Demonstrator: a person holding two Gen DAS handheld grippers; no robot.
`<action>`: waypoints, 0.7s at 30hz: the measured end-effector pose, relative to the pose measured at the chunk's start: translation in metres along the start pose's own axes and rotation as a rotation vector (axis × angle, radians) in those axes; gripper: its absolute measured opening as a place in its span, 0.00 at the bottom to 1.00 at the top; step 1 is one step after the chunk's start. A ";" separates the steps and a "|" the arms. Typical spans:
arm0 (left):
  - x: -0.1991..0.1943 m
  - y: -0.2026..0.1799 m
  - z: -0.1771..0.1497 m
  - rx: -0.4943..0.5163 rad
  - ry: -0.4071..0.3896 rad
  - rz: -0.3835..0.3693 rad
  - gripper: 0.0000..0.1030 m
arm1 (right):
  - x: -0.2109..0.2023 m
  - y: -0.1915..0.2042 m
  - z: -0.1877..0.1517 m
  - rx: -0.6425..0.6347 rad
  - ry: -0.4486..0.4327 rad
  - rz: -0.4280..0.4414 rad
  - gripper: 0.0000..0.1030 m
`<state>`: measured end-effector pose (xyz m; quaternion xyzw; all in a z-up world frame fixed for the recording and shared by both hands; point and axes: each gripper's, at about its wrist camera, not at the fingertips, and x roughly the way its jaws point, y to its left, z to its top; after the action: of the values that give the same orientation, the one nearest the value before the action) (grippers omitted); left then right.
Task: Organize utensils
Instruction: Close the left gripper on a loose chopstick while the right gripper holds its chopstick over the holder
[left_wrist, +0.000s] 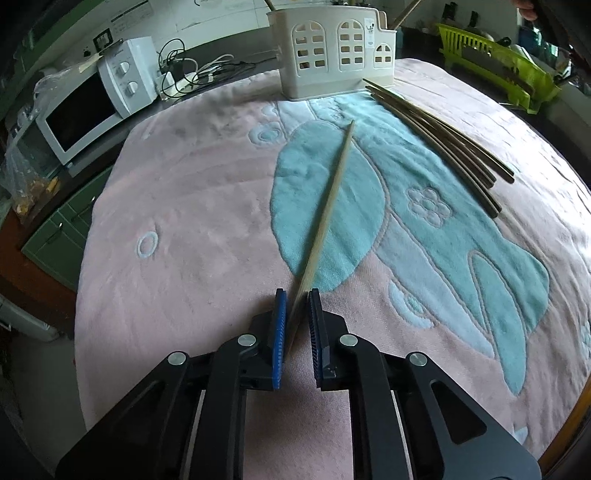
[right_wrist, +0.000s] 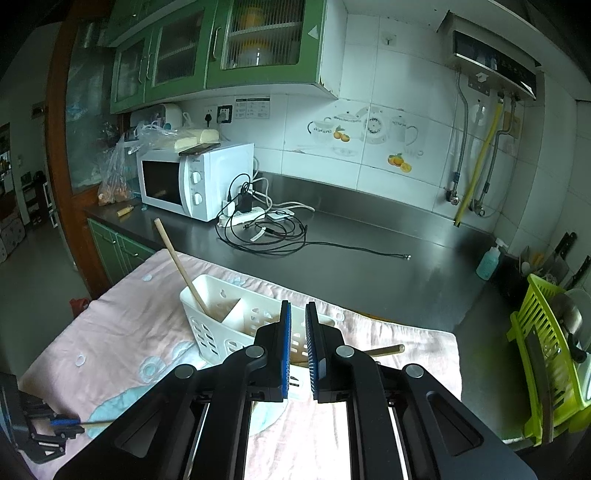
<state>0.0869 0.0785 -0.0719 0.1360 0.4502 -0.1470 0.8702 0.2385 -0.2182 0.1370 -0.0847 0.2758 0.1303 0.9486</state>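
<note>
My left gripper (left_wrist: 297, 293) is shut on a light wooden chopstick (left_wrist: 328, 206) that slants up and away toward the white utensil holder (left_wrist: 332, 55). A bundle of dark chopsticks (left_wrist: 443, 147) lies on the towel to its right. In the right wrist view my right gripper (right_wrist: 298, 306) hovers over the holder (right_wrist: 221, 321), shut on another light chopstick (right_wrist: 386, 350) held crosswise, mostly hidden behind the fingers. One light stick (right_wrist: 177, 258) stands in the holder's left compartment. The left gripper (right_wrist: 66, 424) shows at the lower left with its chopstick (right_wrist: 98, 424).
A pink and teal towel (left_wrist: 184, 221) covers the work surface. A white microwave (right_wrist: 177, 181) and tangled cables (right_wrist: 266, 225) sit on the dark counter behind. A green dish rack (right_wrist: 543, 350) stands at the right, with a soap bottle (right_wrist: 489, 262) beyond it.
</note>
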 end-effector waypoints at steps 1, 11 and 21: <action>0.000 0.001 0.000 -0.002 -0.002 -0.005 0.12 | -0.001 0.001 0.000 -0.002 0.000 0.002 0.08; 0.001 -0.005 0.001 0.048 0.007 0.003 0.08 | -0.009 0.005 0.001 -0.004 -0.015 0.009 0.08; -0.027 -0.017 0.002 -0.004 -0.094 -0.002 0.05 | -0.033 0.016 -0.014 -0.002 -0.052 0.060 0.09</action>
<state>0.0667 0.0661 -0.0505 0.1267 0.4092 -0.1533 0.8905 0.1997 -0.2134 0.1423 -0.0741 0.2534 0.1614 0.9509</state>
